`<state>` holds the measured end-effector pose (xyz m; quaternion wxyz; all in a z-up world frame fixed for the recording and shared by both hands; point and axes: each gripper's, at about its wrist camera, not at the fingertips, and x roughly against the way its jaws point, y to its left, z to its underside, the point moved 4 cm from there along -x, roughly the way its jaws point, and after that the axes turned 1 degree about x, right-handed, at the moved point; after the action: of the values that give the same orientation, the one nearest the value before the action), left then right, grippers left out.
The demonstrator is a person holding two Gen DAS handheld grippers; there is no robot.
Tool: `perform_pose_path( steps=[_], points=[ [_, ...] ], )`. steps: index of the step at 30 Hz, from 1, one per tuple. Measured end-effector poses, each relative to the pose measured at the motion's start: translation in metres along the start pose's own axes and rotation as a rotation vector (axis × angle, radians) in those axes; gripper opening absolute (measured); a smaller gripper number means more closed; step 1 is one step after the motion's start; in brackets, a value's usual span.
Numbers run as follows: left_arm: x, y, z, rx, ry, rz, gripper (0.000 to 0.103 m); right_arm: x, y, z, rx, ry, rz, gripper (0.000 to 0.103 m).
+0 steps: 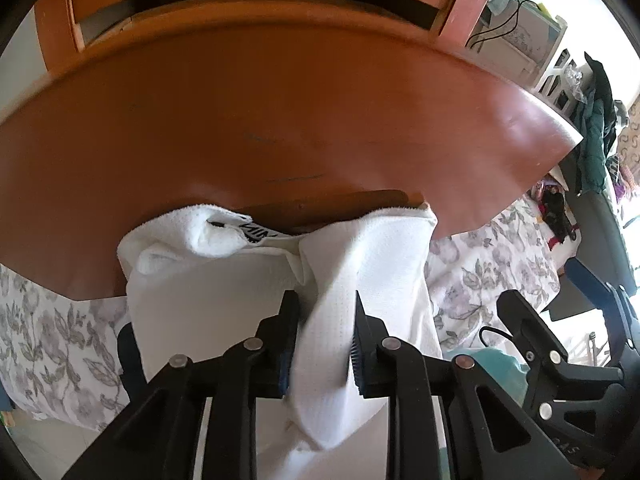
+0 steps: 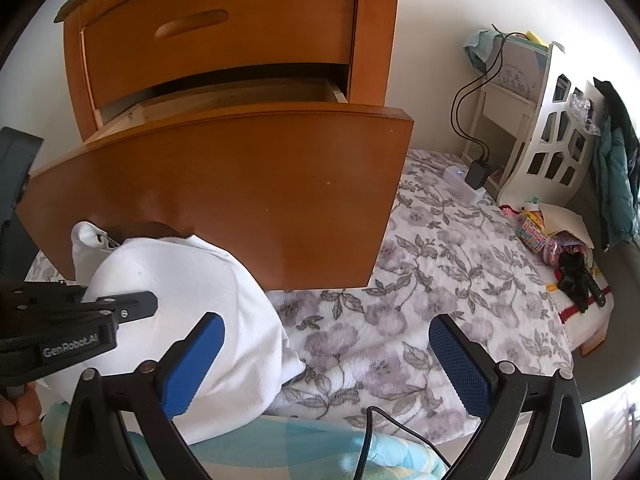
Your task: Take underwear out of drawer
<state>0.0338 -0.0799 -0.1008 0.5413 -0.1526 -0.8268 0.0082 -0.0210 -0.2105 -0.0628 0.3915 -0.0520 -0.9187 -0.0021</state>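
Note:
White underwear (image 1: 360,264) with black lettering on its waistband hangs in front of the open lower drawer's wooden front (image 1: 280,128). My left gripper (image 1: 324,340) is shut on a fold of that fabric. From the right wrist view the underwear (image 2: 188,288) is a white bundle held over the floral bedspread (image 2: 400,280), with the left gripper (image 2: 132,306) coming in from the left. The lower drawer (image 2: 240,188) is pulled out and the part of its inside that shows looks bare. My right gripper (image 2: 328,364) is open just right of the underwear, with nothing between its blue pads.
The upper drawer (image 2: 216,36) is closed. To the right are a white bedside stand (image 2: 508,108) with black cables, a charger (image 2: 478,174), toys (image 2: 560,240) and a hanging teal jacket (image 2: 616,176). Light blue cloth (image 2: 304,448) lies under the grippers.

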Motion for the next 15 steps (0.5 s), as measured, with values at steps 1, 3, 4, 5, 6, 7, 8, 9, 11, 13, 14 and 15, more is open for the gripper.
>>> perform_pose_path(
  steps=[1,3,4,5,6,7,8,9,11,13,14,15],
  points=[
    [0.002,0.001,-0.001,0.000,-0.002,0.002,0.029,0.000,0.000,0.000,0.001,0.001,0.001,0.103],
    [0.008,0.002,-0.001,0.012,-0.016,0.006,0.042,0.000,0.001,0.000,0.005,0.000,0.004,0.103],
    [0.011,0.005,-0.001,0.024,-0.023,0.007,0.047,0.000,0.001,0.000,0.007,-0.001,0.005,0.103],
    [0.014,0.007,0.000,0.037,-0.027,0.010,0.049,0.001,0.001,0.000,0.008,-0.002,0.006,0.103],
    [0.016,0.009,0.000,0.047,-0.030,0.013,0.050,0.001,0.001,0.000,0.010,-0.003,0.008,0.103],
    [0.018,0.011,0.000,0.058,-0.033,0.015,0.052,0.001,0.001,0.000,0.011,-0.002,0.009,0.103],
    [0.023,0.014,0.001,0.072,-0.040,0.016,0.057,0.001,0.002,0.000,0.012,-0.001,0.010,0.103],
    [0.026,0.015,0.001,0.078,-0.047,0.017,0.059,0.001,0.002,0.000,0.013,0.001,0.010,0.103],
    [0.033,0.018,0.002,0.088,-0.066,0.019,0.068,0.000,0.003,0.000,0.017,0.008,0.010,0.103],
    [0.041,0.022,0.003,0.100,-0.085,0.011,0.069,0.001,0.003,-0.002,0.020,0.007,0.012,0.103],
    [0.044,0.024,0.003,0.105,-0.092,0.008,0.071,0.003,0.004,-0.002,0.023,0.003,0.011,0.103],
    [0.047,0.026,0.003,0.109,-0.100,0.004,0.072,0.004,0.004,-0.003,0.025,-0.001,0.010,0.103]
  ],
)
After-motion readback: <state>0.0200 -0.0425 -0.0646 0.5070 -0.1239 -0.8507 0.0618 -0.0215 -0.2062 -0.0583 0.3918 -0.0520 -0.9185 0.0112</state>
